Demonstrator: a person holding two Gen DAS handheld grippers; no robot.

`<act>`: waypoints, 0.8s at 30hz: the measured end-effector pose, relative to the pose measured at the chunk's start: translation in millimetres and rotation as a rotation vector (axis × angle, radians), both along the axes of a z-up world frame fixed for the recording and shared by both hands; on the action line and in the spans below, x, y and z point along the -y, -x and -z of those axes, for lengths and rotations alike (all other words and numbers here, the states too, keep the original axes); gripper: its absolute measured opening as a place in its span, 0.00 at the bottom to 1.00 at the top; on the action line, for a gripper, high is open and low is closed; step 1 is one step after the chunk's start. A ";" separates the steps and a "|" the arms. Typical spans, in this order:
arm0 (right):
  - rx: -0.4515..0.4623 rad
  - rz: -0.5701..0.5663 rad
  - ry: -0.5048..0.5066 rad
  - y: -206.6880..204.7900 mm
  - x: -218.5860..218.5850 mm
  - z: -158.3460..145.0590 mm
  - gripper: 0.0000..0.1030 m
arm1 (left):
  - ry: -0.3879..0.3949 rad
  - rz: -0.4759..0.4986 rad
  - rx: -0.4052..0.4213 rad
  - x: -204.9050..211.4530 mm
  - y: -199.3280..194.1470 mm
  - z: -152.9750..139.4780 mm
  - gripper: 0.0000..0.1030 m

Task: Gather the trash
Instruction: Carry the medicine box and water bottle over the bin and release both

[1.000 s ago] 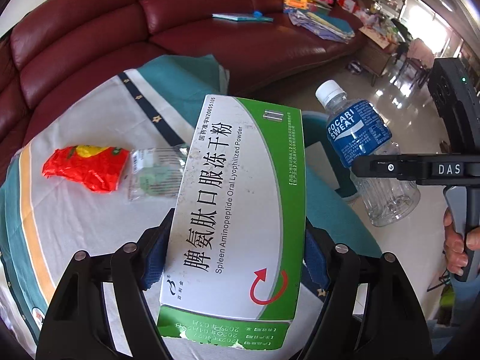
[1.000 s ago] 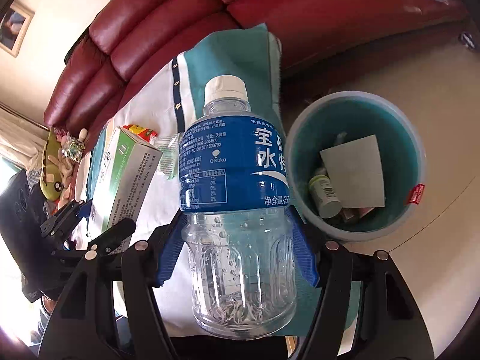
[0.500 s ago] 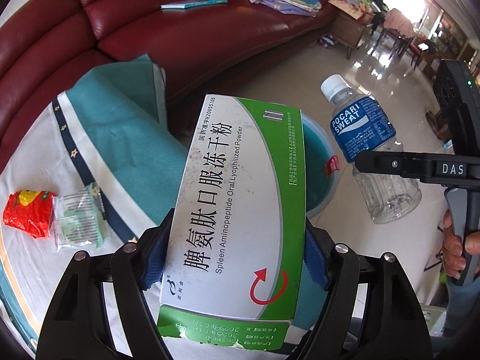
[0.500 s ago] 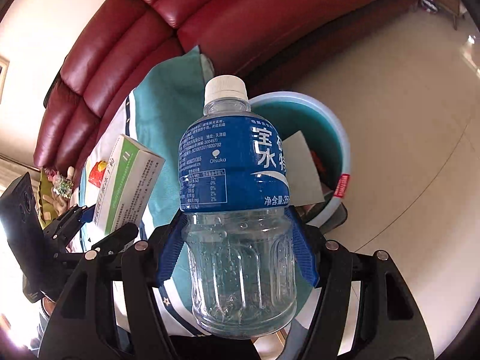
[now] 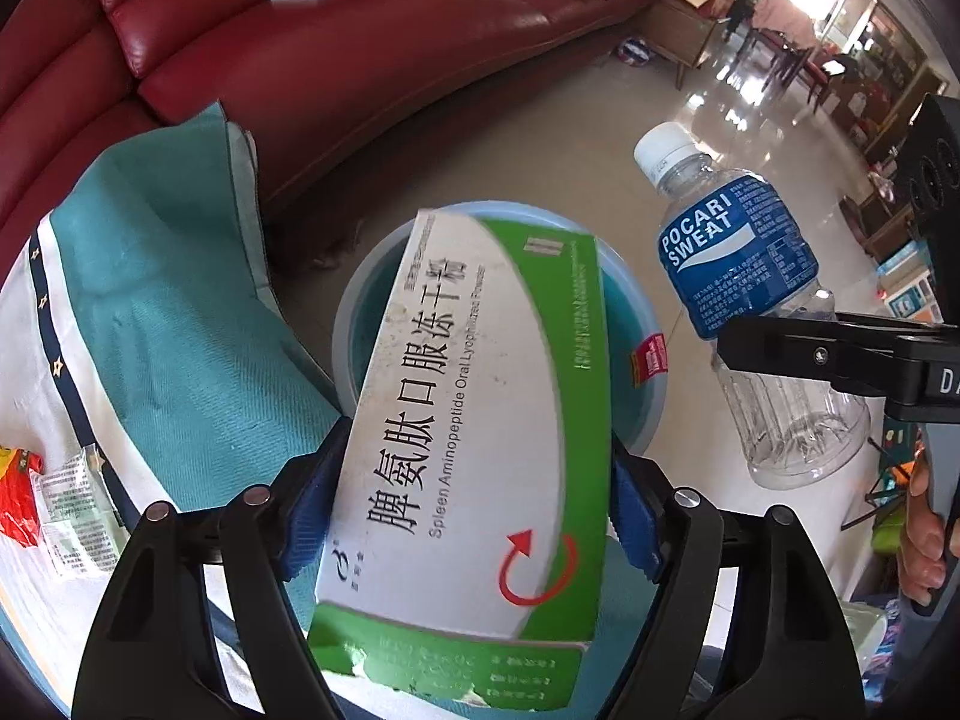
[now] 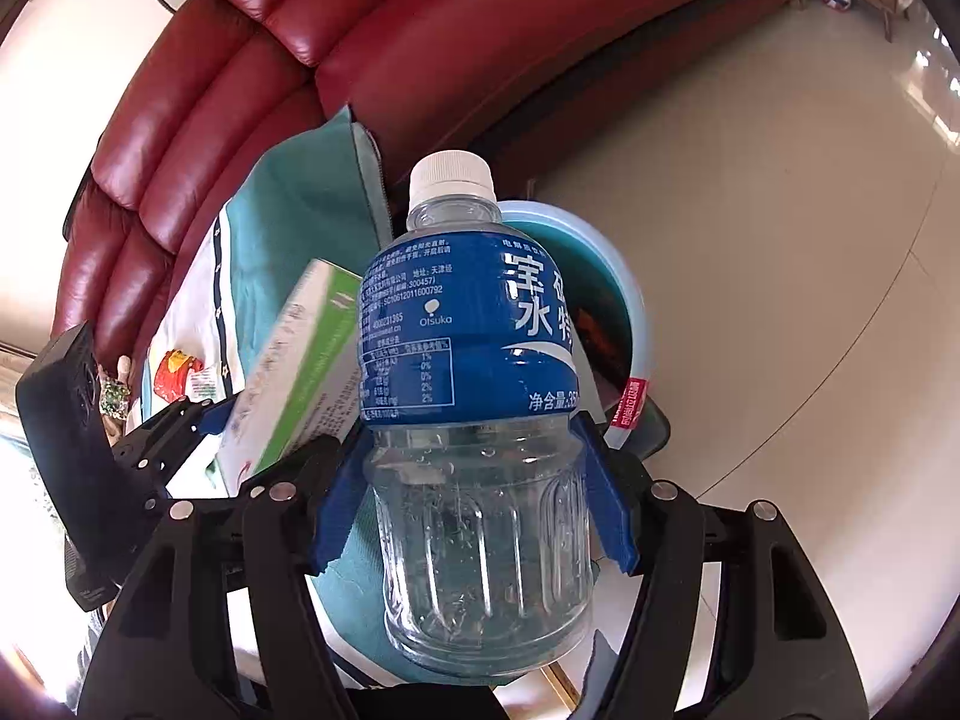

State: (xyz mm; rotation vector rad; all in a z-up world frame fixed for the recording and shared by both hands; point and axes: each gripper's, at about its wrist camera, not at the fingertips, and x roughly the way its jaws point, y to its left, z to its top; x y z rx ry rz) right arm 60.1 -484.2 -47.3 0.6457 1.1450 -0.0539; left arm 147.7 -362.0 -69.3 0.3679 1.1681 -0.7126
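The left gripper [image 5: 474,504] held a green-and-white medicine box [image 5: 474,420] between blue-padded jaws, tilted over a light blue trash bin [image 5: 651,390] on the floor. To the right, the right gripper [image 5: 840,354] clasped a Pocari Sweat bottle [image 5: 738,276]. A teal-and-white tablecloth [image 5: 168,312] covered the counter at left, carrying a red wrapper [image 5: 15,498] and a clear packet [image 5: 72,516].

The green-and-white medicine box [image 5: 474,432] reads "脾氨肽口服冻干粉" and, under it, "Spleen Aminopeptide Oral Lyophilized Powder". The plastic bottle [image 5: 738,276] carries "POCARI SWEAT" on its blue label; its other side [image 6: 468,324] shows "Otsuka", "SC10612011600792" and "净含量". The bin's red tag [image 5: 649,358] is too small to read.
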 end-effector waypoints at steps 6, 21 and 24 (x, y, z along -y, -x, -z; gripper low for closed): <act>-0.021 -0.001 0.003 -5.3 0.4 5.5 0.61 | 0.023 -0.031 -0.020 -5.4 -5.1 4.9 0.85; -0.065 -0.045 0.008 -38.5 -18.5 21.7 0.61 | 0.054 -0.094 -0.016 -36.5 -3.0 9.2 0.93; -0.072 -0.055 0.022 -46.2 -22.3 21.9 0.61 | 0.058 -0.098 -0.003 -38.4 -3.4 8.1 0.94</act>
